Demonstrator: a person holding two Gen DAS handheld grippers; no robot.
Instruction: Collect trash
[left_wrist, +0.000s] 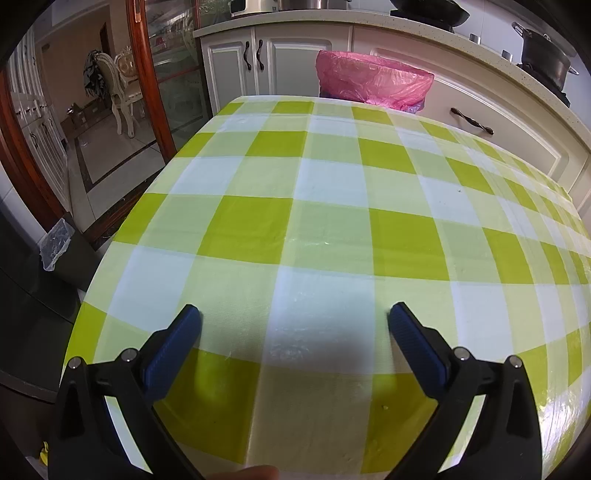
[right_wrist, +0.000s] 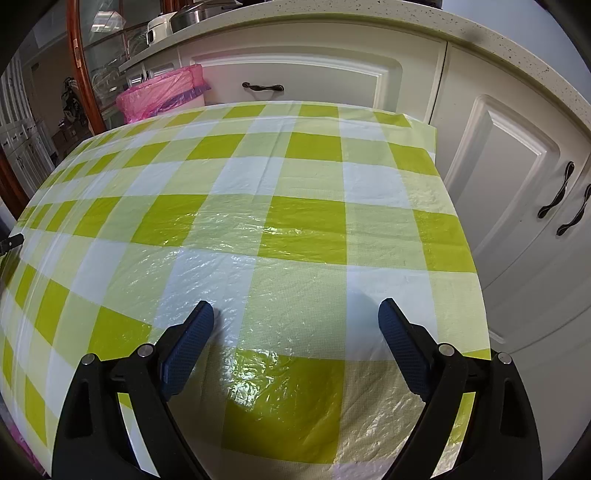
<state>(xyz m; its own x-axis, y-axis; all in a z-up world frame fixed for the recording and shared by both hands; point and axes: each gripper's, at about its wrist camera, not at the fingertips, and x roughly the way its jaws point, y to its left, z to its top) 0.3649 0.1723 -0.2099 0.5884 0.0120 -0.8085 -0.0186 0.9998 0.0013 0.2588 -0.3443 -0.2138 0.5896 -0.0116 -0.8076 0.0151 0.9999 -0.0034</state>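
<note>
A trash bin lined with a pink bag (left_wrist: 373, 83) stands on the floor just past the table's far edge; it also shows in the right wrist view (right_wrist: 159, 94) at the far left. My left gripper (left_wrist: 293, 317) is open and empty above the near part of the green-and-white checked tablecloth (left_wrist: 295, 206). My right gripper (right_wrist: 295, 314) is open and empty above the near right part of the same cloth (right_wrist: 258, 206). A tiny yellow crumb (left_wrist: 385, 407) lies on the cloth near my left gripper. No other trash shows on the table.
White kitchen cabinets (right_wrist: 509, 177) and a speckled counter (left_wrist: 424, 27) with pots (left_wrist: 546, 59) run behind and right of the table. A glass sliding door with a wood frame (left_wrist: 147, 74) is at left. A small dark bin with a clear bag (left_wrist: 59, 243) stands by the table's left.
</note>
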